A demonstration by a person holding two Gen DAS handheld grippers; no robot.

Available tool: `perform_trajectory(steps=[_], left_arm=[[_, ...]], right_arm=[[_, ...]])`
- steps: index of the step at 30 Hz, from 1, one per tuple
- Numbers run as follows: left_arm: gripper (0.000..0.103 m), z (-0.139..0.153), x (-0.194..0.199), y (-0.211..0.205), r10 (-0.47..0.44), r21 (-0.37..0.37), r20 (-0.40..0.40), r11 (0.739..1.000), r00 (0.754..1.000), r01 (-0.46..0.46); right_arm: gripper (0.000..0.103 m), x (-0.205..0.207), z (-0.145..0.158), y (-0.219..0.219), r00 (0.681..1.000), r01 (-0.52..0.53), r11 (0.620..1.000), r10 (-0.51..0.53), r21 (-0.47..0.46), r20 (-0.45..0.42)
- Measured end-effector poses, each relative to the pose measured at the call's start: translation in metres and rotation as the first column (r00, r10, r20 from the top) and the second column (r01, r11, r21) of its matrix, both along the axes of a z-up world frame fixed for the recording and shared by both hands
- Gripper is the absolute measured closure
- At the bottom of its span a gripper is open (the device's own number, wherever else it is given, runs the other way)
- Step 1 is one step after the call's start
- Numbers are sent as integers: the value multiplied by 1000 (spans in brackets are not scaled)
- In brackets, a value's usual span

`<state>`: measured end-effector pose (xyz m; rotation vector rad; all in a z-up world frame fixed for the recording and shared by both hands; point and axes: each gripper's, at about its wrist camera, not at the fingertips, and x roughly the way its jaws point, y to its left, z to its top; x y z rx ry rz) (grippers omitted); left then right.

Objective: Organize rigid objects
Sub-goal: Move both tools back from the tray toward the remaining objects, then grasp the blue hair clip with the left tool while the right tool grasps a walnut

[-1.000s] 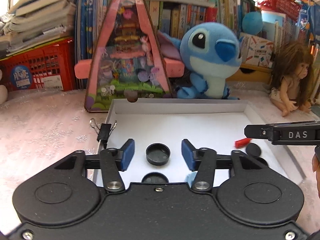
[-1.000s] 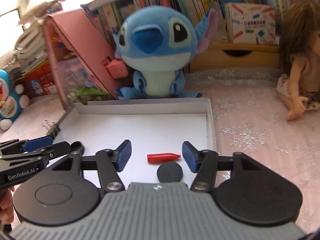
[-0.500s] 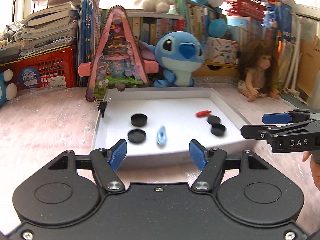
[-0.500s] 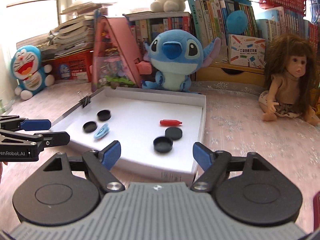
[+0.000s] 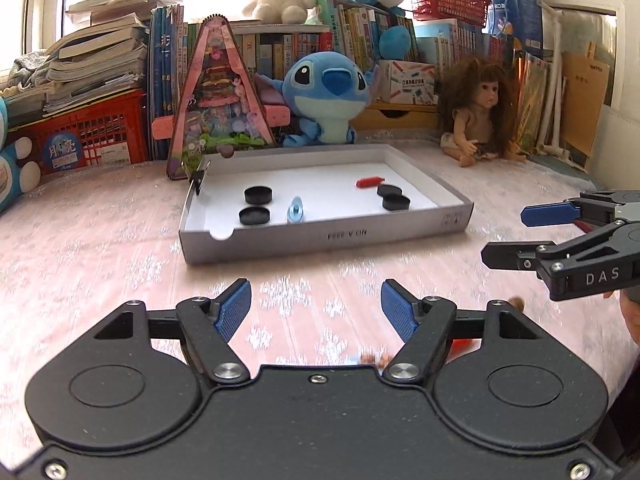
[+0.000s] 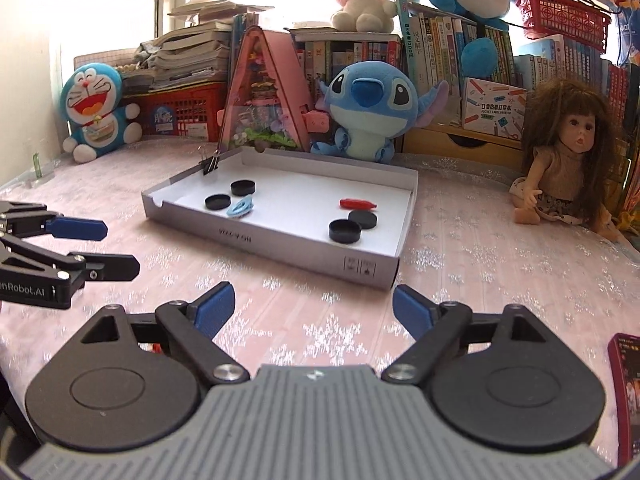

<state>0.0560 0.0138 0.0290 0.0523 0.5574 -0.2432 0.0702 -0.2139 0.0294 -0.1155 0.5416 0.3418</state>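
A shallow white box (image 5: pixel 320 236) lies on the pink cloth and holds several black caps (image 5: pixel 258 195), a light blue ring (image 5: pixel 295 211) and a small red piece (image 5: pixel 370 181). My left gripper (image 5: pixel 314 292) hovers over the cloth in front of the box, its jaws opening with nothing between them. My right gripper (image 6: pixel 310 296) is near the box's (image 6: pixel 280 248) front right corner, jaws also opening and empty. The right wrist view shows the caps (image 6: pixel 345 231), the blue ring (image 6: pixel 240 207) and the red piece (image 6: pixel 357 203) too. Each gripper sees the other beside it.
A binder clip (image 5: pixel 197 179) grips the box's far left corner. Behind the box stand a pink triangular toy house (image 5: pixel 218 92), a blue plush (image 5: pixel 326 96) and a doll (image 5: pixel 478 116), with books behind. A red booklet (image 6: pixel 624 392) lies at the right edge.
Both grippers have pulled back out of the box to the cloth in front of it, and their jaws have widened. The caps, ring and red piece stay in the box.
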Motion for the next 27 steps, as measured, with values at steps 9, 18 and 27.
perform_trajectory(steps=[9, 18, 27], left_arm=[[33, -15, -14, 2, 10, -1, -24, 1000, 1000, -10], [33, -24, -21, 4, 18, -6, -44, 1000, 999, -18], [34, -29, -21, -2, 6, -11, -57, 1000, 998, -7]], right_arm=[[11, -22, -23, 0, 1000, 11, 1000, -11, -7, -25], [11, -28, -28, -8, 998, 58, 998, -58, 5, -10], [11, -30, -34, -11, 997, 77, 997, -77, 5, -13]])
